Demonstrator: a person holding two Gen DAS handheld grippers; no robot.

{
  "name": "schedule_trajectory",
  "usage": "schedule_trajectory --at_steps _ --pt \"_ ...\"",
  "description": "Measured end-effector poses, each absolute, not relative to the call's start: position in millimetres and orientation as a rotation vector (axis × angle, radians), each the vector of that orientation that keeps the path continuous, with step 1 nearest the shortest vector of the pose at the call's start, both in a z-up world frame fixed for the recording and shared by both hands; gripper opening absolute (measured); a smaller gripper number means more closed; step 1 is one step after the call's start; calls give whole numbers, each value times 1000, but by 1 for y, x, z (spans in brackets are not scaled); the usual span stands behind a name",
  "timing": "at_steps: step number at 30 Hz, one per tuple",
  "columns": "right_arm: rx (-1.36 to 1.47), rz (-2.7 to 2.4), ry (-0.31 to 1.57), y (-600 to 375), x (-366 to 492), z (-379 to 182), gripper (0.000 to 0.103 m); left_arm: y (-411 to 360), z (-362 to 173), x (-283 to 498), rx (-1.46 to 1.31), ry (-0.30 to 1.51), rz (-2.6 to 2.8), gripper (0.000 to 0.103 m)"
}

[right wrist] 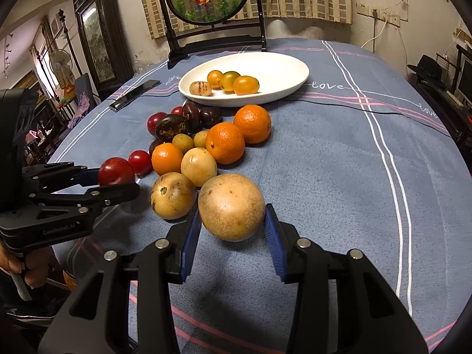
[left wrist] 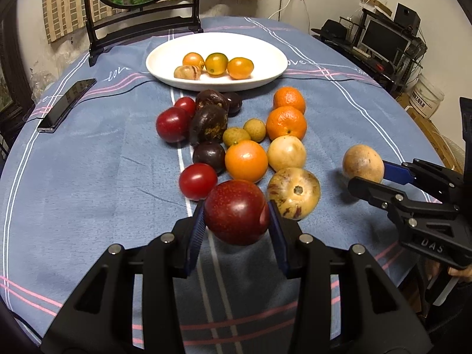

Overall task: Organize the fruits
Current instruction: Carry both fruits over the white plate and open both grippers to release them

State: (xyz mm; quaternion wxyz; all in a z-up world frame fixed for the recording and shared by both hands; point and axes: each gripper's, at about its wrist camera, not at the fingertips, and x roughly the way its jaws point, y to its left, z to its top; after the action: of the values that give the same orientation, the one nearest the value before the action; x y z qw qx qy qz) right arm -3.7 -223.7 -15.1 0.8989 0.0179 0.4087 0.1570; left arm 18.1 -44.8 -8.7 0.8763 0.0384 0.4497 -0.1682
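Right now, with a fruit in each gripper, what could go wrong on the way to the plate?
1. The left gripper clamps the red plum only at its sides; a round fruit may slip out.
2. The right gripper holds the tan fruit the same way.
3. The loose fruit pile lies before the white plate; a low pass could scatter it.

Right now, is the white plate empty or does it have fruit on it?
Not empty: the white plate holds four small fruits, clustered left of its centre.
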Motion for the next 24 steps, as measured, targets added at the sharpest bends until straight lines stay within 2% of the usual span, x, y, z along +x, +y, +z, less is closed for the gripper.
schedule_trajectory --at_steps 11,19,24 --pt "22 327 795 -224 9 6 44 -31 21 33 56 884 -382 42" --pt "27 332 705 -216 61 44 44 -33 52 102 85 811 -290 42" --pt "40 301 731 -210 111 41 44 -38 51 163 92 808 -202 42"
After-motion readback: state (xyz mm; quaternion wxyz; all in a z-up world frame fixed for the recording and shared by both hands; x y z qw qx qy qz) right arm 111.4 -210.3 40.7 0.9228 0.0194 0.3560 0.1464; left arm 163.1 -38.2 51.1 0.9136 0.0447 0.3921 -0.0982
